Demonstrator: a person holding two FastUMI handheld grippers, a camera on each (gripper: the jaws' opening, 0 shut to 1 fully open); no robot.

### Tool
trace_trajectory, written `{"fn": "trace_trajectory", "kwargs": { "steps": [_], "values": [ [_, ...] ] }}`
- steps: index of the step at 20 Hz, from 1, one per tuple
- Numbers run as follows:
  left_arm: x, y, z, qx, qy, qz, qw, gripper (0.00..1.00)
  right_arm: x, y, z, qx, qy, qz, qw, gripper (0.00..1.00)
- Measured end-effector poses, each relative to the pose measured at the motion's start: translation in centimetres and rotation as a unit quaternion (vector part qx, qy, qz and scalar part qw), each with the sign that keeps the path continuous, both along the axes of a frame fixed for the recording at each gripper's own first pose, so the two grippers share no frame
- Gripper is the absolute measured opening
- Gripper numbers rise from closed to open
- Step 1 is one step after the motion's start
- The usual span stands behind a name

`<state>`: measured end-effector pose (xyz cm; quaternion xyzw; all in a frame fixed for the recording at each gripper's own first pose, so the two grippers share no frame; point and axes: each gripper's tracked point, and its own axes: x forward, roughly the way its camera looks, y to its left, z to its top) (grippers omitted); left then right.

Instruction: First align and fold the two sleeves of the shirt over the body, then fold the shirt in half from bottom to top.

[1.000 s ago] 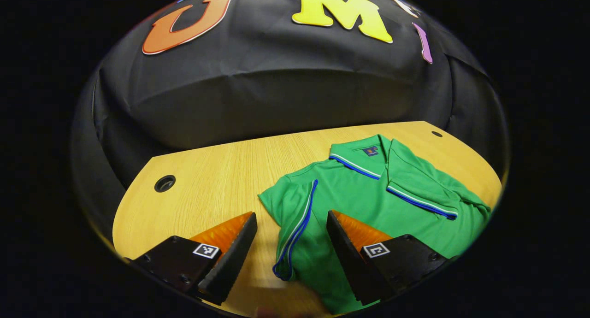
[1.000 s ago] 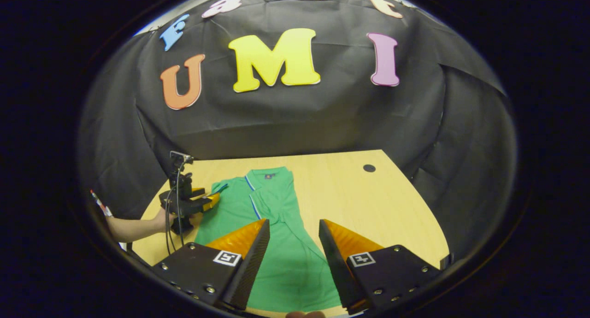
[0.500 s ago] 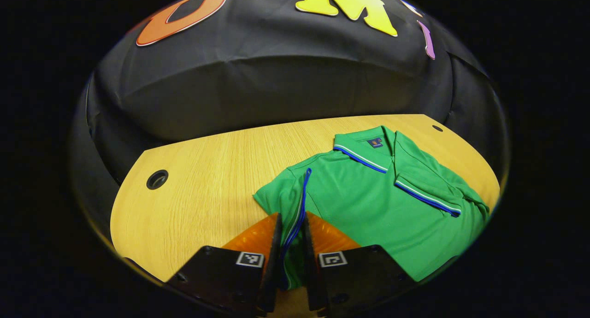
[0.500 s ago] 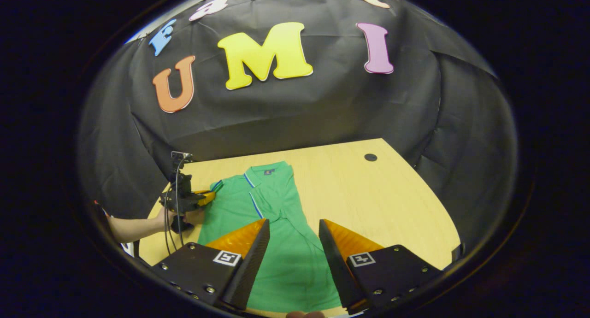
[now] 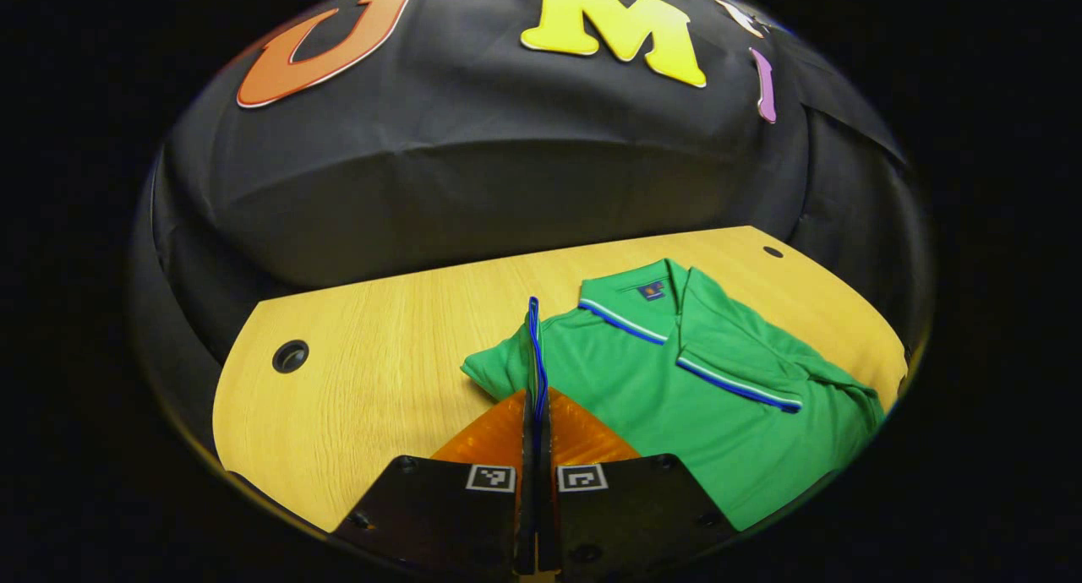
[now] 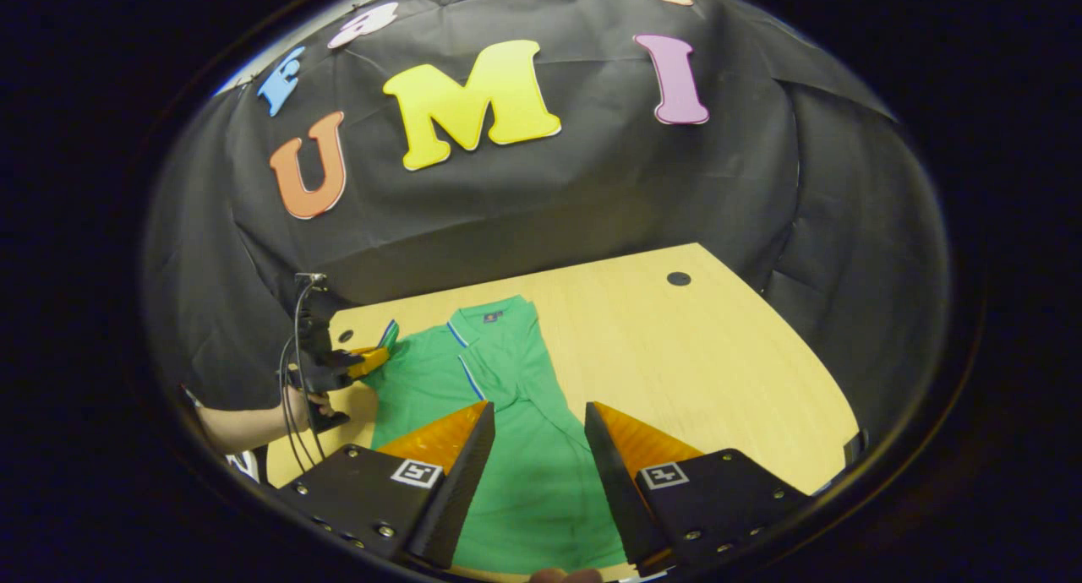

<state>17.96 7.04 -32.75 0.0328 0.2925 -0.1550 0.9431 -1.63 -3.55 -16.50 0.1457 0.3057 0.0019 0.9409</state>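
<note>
Wooden table: left claw clamped on lifted sleeve of green shirt; right claw agape above shirt

Bare table lies open right of shirt.

- A light wooden tabletop with visible grain.
- A round cable hole near the tabletop's far left corner.
- A second cable hole near its far right corner.
</note>
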Motion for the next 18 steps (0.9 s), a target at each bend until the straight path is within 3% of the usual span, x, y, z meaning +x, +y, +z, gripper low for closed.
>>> {"fn": "trace_trajectory", "kwargs": {
  "steps": [4,10,13,18],
  "values": [
    [-0.2,-2.2,2.6,0.014,-0.017,-0.018,1.000,0.04,-0.1,-0.9,1.1,-0.003,-0.018,-0.008,1.000,0.70],
    [-0.5,-6.4,4.3,0.086,-0.030,-0.047,0.995,0.04,-1.2,-2.8,1.5,0.007,-0.025,-0.035,0.999,0.70],
    [-1.4,-9.2,3.4,0.132,-0.039,-0.067,0.988,0.04,-2.0,-3.9,1.5,0.009,-0.026,-0.045,0.999,0.70],
    [-4.6,-15.2,-1.3,0.127,-0.003,-0.128,0.984,0.10,-2.9,-5.9,1.1,-0.002,-0.014,-0.054,0.998,0.70]
  ]
}}
